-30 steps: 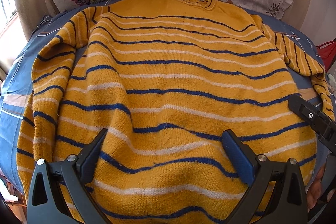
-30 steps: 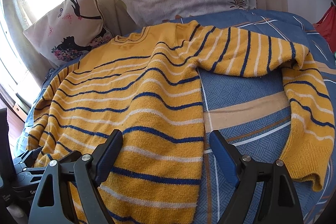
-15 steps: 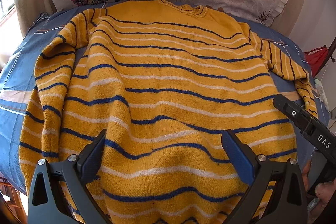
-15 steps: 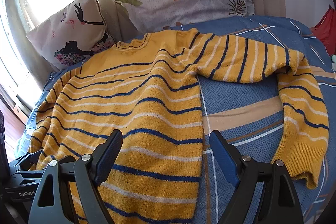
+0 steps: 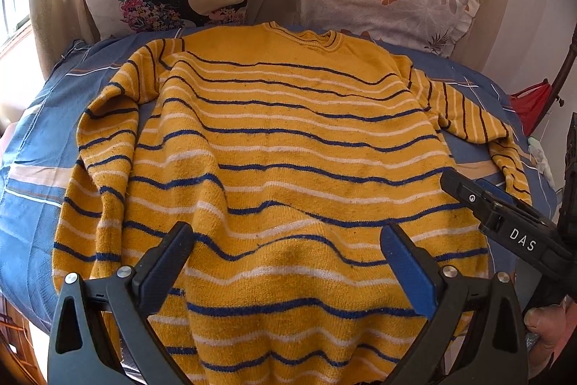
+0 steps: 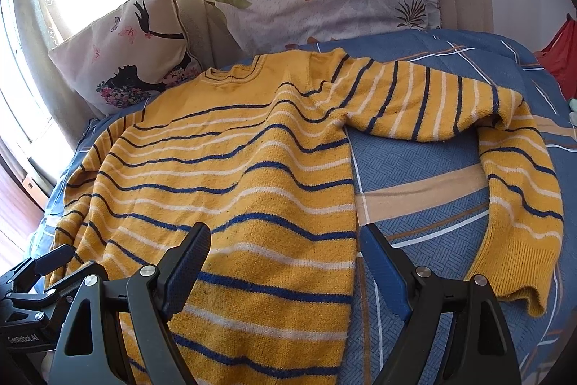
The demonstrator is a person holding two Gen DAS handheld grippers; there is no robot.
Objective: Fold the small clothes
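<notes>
Both tools gape over sweater (image 5: pixel 288 150)

Bright backlight glares behind; sharp focus, edges fisheye-warped.

White letters "DAS" stand on the black right gripper (image 5: pixel 519 233). Small white letters "GenRobot.AI" stand on the black left gripper (image 6: pixel 25 334).
</notes>
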